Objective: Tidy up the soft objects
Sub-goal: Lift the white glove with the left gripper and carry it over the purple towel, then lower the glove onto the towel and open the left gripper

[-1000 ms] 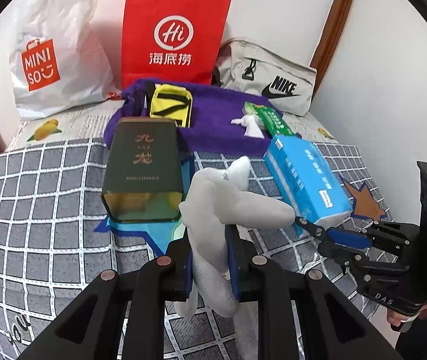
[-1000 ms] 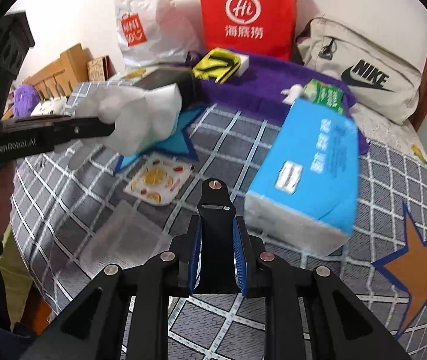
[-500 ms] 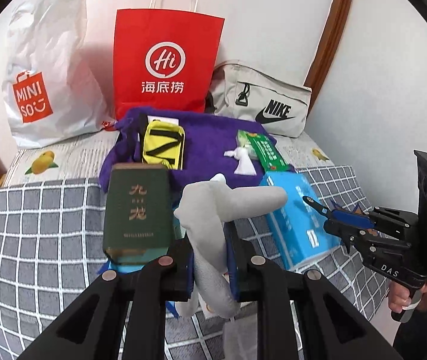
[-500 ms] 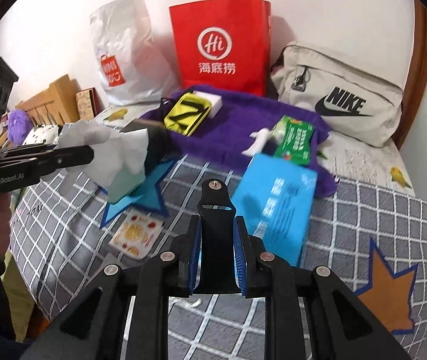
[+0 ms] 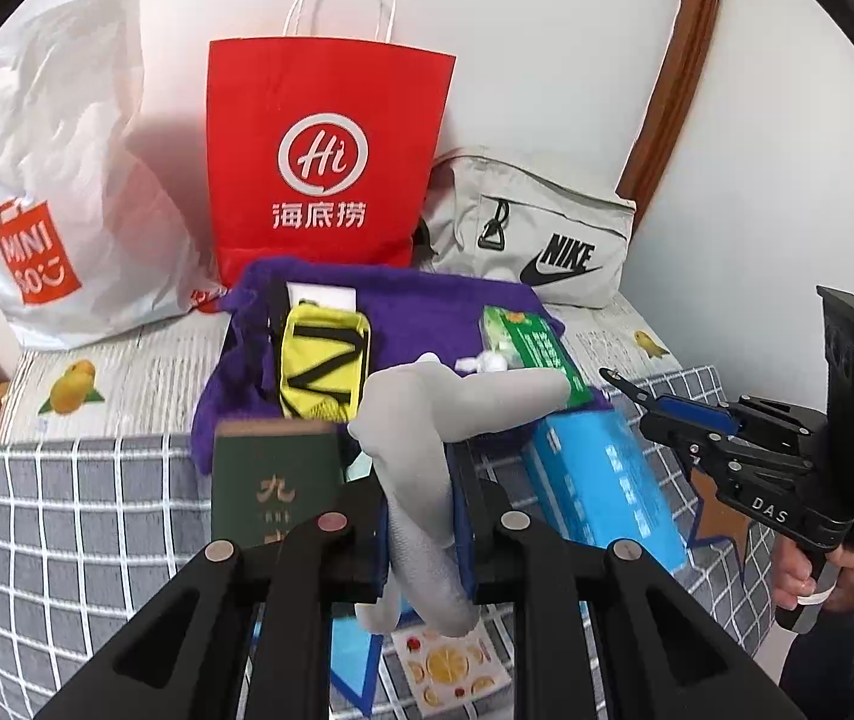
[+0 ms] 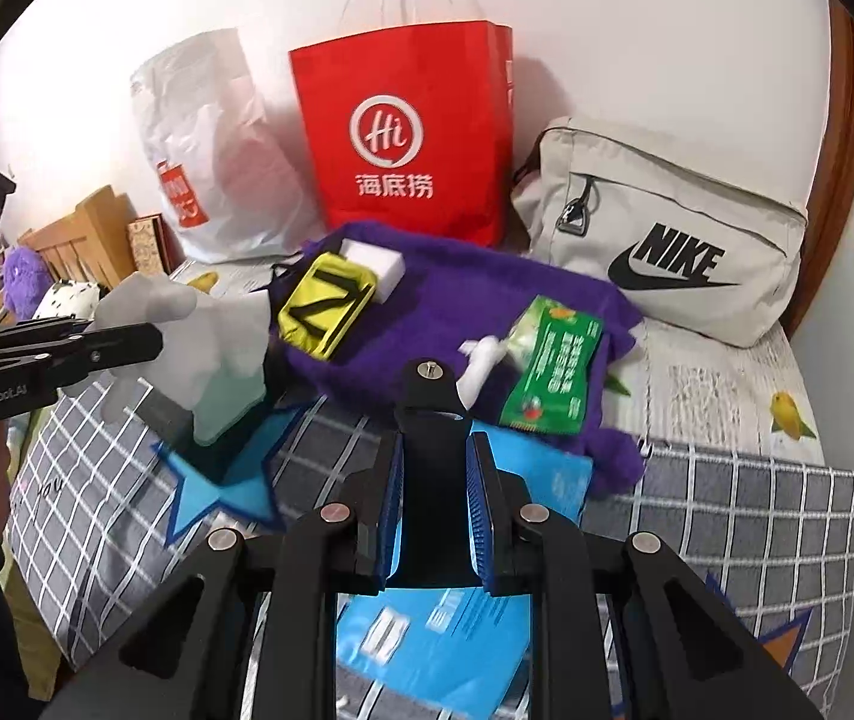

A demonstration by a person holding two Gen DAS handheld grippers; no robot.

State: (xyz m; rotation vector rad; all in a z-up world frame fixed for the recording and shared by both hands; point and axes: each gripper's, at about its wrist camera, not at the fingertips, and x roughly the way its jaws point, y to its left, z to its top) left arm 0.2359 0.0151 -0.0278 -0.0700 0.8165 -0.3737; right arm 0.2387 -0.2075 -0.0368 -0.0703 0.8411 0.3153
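Note:
My left gripper (image 5: 423, 516) is shut on a grey sock (image 5: 427, 420) and holds it above the checked bed cover; the sock also shows in the right wrist view (image 6: 198, 330). My right gripper (image 6: 433, 492) is shut on a black strap-like piece (image 6: 431, 420); it shows at the right of the left wrist view (image 5: 661, 405). A purple towel (image 5: 427, 312) lies at the back with a yellow pouch (image 5: 321, 360), a green packet (image 5: 532, 348) and a small white item (image 6: 481, 360) on it. A blue tissue pack (image 5: 601, 480) lies below both grippers.
A red paper bag (image 5: 324, 162), a white Miniso bag (image 5: 60, 180) and a grey Nike bag (image 5: 535, 228) stand against the wall. A green tin (image 5: 273, 480) sits on a blue star patch (image 6: 228, 474). A fruit sticker sheet (image 5: 445, 666) lies near.
Both grippers have risen and moved toward the wall, so the towel and bags look nearer. The sock stays in the left gripper. The tissue pack now lies under the right gripper.

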